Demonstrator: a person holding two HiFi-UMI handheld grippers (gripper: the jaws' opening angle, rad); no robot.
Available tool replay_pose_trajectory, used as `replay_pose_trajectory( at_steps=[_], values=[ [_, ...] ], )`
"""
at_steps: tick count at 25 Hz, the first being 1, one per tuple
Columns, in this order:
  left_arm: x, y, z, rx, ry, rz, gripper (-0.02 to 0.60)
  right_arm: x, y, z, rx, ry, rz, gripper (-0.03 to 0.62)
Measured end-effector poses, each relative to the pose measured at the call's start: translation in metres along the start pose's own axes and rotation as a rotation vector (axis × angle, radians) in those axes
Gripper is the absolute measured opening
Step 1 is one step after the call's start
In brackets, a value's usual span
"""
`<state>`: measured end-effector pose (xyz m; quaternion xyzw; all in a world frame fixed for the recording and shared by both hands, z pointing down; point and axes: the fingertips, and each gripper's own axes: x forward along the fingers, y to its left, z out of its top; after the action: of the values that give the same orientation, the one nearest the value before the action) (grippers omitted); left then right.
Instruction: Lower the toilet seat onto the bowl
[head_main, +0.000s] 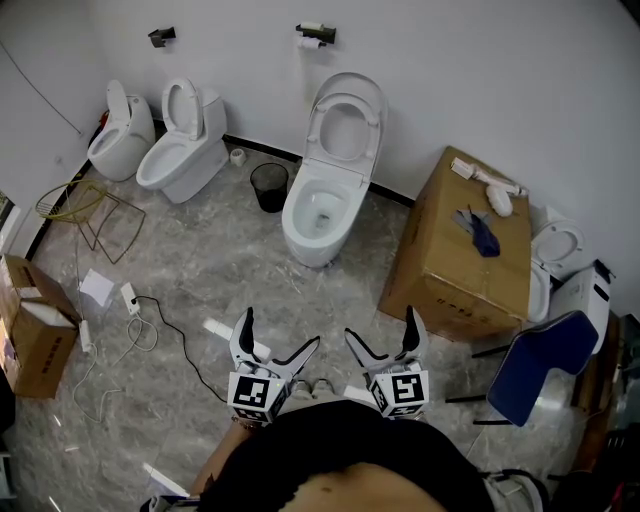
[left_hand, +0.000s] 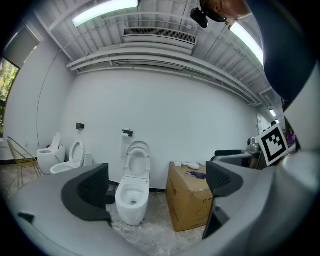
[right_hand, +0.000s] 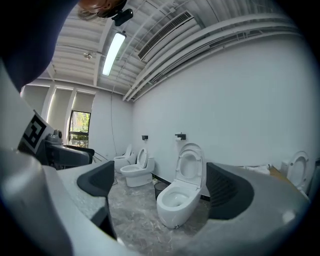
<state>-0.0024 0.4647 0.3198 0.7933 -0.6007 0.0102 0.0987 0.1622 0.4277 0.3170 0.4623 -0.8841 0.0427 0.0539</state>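
Left gripper (head_main: 282, 328) and right gripper (head_main: 380, 322): jaws wide, nothing between them. Both are aimed at the bowl (head_main: 296, 222) but well short of it. Seat (head_main: 347, 100) is upright above the bowl's rear, against the lid (head_main: 346, 80). Probably light, rigid, smooth plastic. Push the ring's top edge forward, then brake it or it slams. Hinge too small to make out, and the seat/lid gap is unclear.

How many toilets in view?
4. The corner toilet and the next toilet stand side by side at far left. The middle toilet is beside the bin. The right toilet is partly hidden behind the box. Others may be hidden.
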Motion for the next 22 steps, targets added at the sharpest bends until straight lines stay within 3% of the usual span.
replay_pose_trajectory(
  at_steps=[5,22],
  values=[
    [0.001,0.013,0.006,0.016,-0.011,0.037,0.577,0.003,-0.008,-0.003,0.038,0.012,-0.003,0.580],
    [0.026,0.040,0.008,0.031,0.010,0.131,0.577,0.028,-0.064,0.006,-0.013,0.021,-0.027,0.583]
  ],
)
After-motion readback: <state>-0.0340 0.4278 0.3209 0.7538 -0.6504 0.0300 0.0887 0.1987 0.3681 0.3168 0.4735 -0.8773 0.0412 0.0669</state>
